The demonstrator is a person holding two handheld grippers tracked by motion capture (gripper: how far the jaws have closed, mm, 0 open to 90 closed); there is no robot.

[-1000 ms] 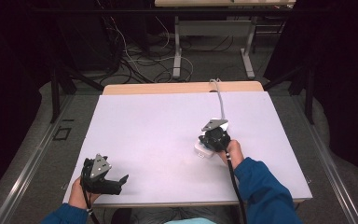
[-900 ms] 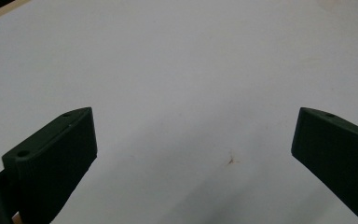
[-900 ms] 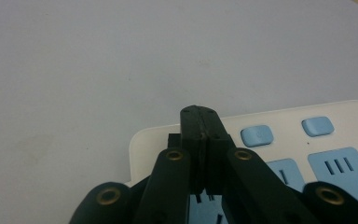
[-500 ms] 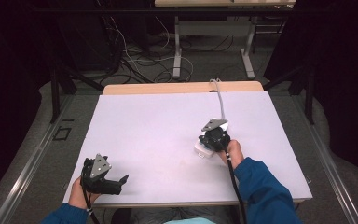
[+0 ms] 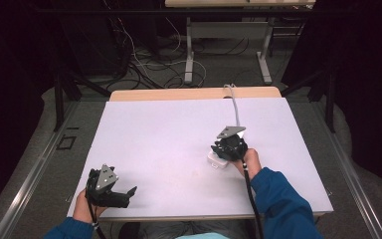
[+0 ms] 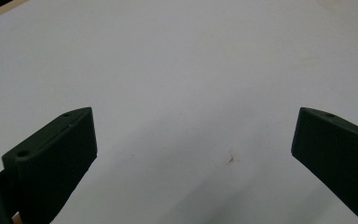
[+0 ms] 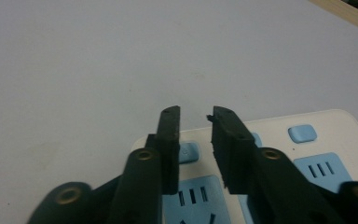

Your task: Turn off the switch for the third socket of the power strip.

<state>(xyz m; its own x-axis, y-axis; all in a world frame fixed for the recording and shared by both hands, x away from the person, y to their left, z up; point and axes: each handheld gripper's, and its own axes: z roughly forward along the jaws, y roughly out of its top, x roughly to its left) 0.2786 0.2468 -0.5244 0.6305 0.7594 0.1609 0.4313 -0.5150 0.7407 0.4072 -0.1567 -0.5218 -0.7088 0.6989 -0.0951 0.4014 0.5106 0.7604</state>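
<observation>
Right tool (image 7: 193, 114) positioned directly above a white power strip (image 7: 335, 126) with light blue socket faces. Jaws narrowly parted, having just been opening; nothing between them, pads pressing on nothing. Small blue switch button (image 7: 188, 151) visible just past the left jaw, a second blue button (image 7: 302, 133) farther along the strip's top face. Socket slots visible below each jaw.

From the high view: power strip (image 5: 217, 160) lying flat on the white desk (image 5: 169, 134), right of centre and toward the near half, mostly covered by the right tool (image 5: 227, 149). Grey three-cornered plate topping that tool. Grey cable (image 5: 235, 107) running from the strip's area toward the far desk edge and over it. Right hand (image 5: 248, 160) gripping the tool from the near side, blue sleeve (image 5: 278, 199) trailing to the bottom edge of the frame.

Left tool (image 5: 110, 186) resting at the near left corner of the desk, well apart from the power strip. Jaws spread wide in the left gripper view (image 6: 193, 140), bare desk surface between them, nothing held. Small brownish mark (image 6: 231, 159) on the desk surface between the jaws. Left hand (image 5: 83, 206) holding the tool at the desk's near edge.

Wooden strip (image 5: 194, 93) along the far desk edge. Tangle of cables (image 5: 144, 64) on the floor beyond.
</observation>
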